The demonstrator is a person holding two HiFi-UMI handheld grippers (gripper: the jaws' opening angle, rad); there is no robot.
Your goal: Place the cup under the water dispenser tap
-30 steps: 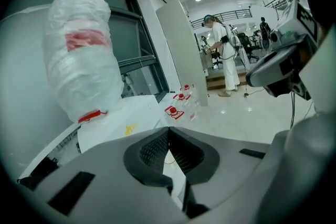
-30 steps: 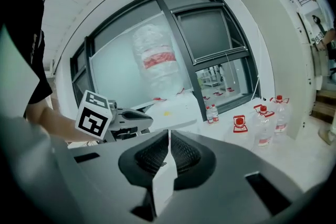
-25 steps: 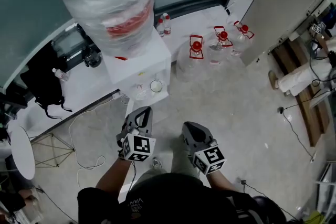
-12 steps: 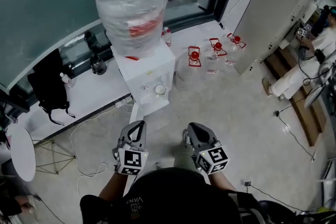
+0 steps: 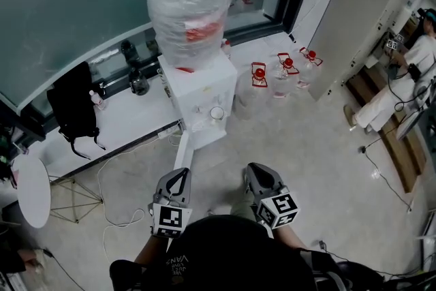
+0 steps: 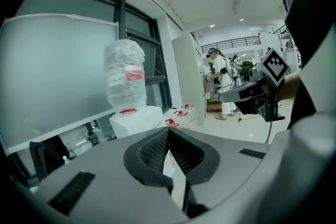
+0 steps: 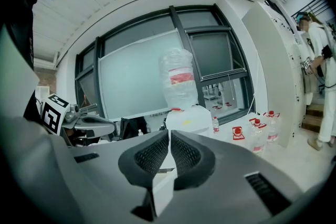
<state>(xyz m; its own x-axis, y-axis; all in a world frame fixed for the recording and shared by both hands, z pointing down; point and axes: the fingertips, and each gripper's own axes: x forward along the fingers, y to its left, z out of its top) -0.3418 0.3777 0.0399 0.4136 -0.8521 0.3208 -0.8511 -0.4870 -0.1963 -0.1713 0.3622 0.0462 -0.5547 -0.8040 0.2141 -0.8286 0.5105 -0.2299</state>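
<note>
A white water dispenser [image 5: 201,93] carries a large plastic-wrapped bottle [image 5: 191,7] and stands against the window ledge. A small round cup [image 5: 217,112] sits in its front recess, below the taps. Both grippers hang over the floor well short of the dispenser. My left gripper [image 5: 181,174] is shut with nothing in it, its pads meeting at the tip [image 6: 168,131]. My right gripper [image 5: 253,169] is also shut and empty [image 7: 170,132]. In both gripper views the dispenser [image 6: 137,120] [image 7: 190,119] stands some way ahead.
Three red-capped water jugs [image 5: 259,73] stand on the floor right of the dispenser. A black backpack [image 5: 72,110] rests on the white ledge, a cable [image 5: 112,167] trails over the floor, and a round white table [image 5: 30,191] is at left. A person [image 5: 398,82] stands far right.
Both grippers have drawn back from the dispenser and sit lower in the head view. The dispenser now looks smaller, farther off and shifted right. Jaws stayed shut.
</note>
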